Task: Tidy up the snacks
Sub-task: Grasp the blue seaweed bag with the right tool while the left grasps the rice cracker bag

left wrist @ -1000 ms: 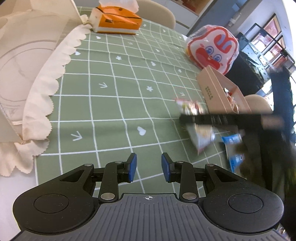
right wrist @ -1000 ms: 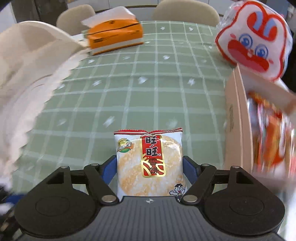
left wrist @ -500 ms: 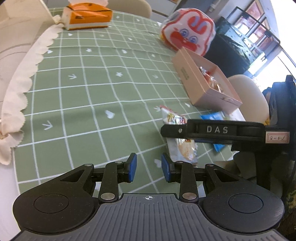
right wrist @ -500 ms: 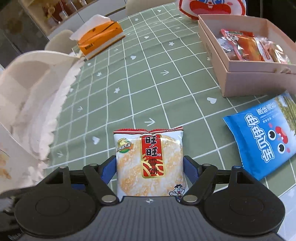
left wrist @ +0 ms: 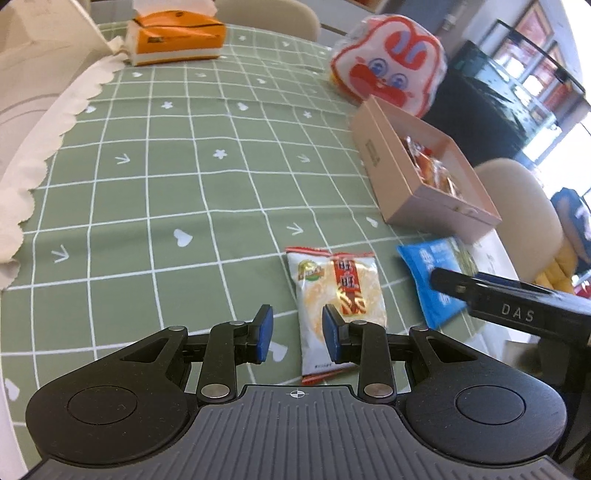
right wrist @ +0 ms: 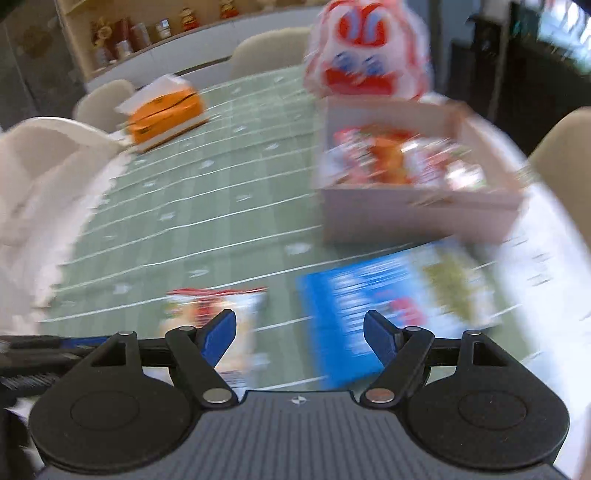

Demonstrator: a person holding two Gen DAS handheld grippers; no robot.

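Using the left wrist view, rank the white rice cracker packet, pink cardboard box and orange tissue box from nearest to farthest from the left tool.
1. White rice cracker packet, lying beside the left tool, right fingertip.
2. Pink cardboard box, right, mid-table.
3. Orange tissue box, far left edge.

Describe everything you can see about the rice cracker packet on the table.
The rice cracker packet is a small glossy pouch, clear over pale round crackers, with red crimped ends, a red and gold label strip and a green and gold logo. It lies flat, face up, on the green checked tablecloth, left of the blue snack packet. The left gripper hangs open over its near half; whether the fingers touch it is unclear.
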